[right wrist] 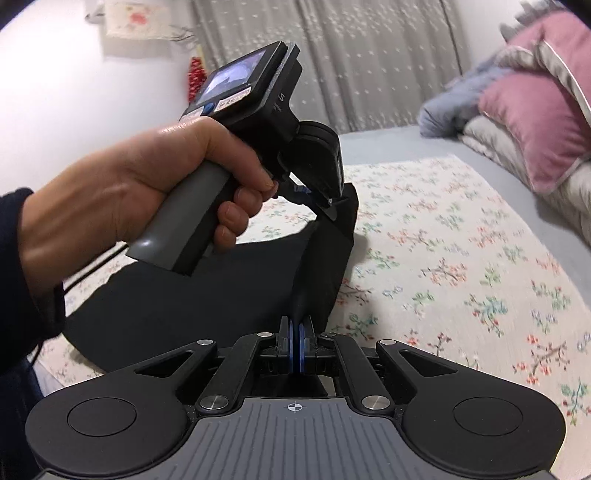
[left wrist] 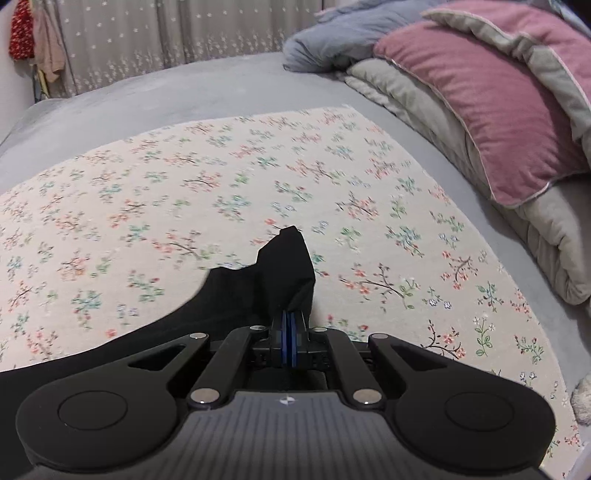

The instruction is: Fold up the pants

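Observation:
The black pants are lifted above a floral cloth spread on the bed. My left gripper is shut on an edge of the pants, which rise in a peak ahead of its fingers and trail off to the lower left. My right gripper is shut on another edge of the pants. In the right wrist view the left gripper, held in a hand, pinches the same fabric further ahead, and the cloth hangs slack between the two.
The floral cloth lies on a grey bed sheet. Pink and grey pillows and folded bedding are stacked at the right. A grey curtain hangs behind the bed.

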The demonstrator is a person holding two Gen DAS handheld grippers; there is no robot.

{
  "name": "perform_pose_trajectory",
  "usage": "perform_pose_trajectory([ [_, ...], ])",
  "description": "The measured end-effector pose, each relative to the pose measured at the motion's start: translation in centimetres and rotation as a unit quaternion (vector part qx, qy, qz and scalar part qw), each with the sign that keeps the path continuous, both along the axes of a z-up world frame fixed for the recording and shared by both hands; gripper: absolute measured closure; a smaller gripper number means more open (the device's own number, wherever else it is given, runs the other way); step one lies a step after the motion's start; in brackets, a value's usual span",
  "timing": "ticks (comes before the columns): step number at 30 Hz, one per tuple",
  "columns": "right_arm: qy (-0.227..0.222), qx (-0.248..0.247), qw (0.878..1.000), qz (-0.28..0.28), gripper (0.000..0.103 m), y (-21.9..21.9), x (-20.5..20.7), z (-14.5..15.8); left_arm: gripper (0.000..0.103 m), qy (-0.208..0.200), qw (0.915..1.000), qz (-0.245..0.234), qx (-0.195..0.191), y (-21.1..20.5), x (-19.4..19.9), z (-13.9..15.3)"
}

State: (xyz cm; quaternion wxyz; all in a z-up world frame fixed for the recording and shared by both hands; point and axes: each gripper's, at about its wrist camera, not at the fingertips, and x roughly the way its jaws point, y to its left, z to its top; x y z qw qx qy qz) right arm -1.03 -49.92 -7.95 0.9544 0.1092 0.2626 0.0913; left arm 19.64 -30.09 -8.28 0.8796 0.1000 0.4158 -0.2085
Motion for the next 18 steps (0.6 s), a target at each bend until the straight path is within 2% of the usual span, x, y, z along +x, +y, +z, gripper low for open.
perform_pose_trajectory([
  [4, -0.011, -0.016, 1.0, 0.012, 0.1, 0.9, 0.1, 0.3, 0.085, -0.003, 0.9997, 0.007, -0.024, 3.0, -0.2, 0.9],
  [10, -0.026, -0.008, 0.998, 0.048, 0.099, 2.8, 0.4, 0.9, 0.085, 0.003, 0.9981, 0.02, -0.059, 7.9, 0.1, 1.7],
  [18, -0.037, -0.039, 0.993, 0.101, 0.1, 8.6, 1.3, 1.5, 0.085, 0.008, 0.9942, 0.042, -0.098, 13.8, 1.0, 1.5],
])
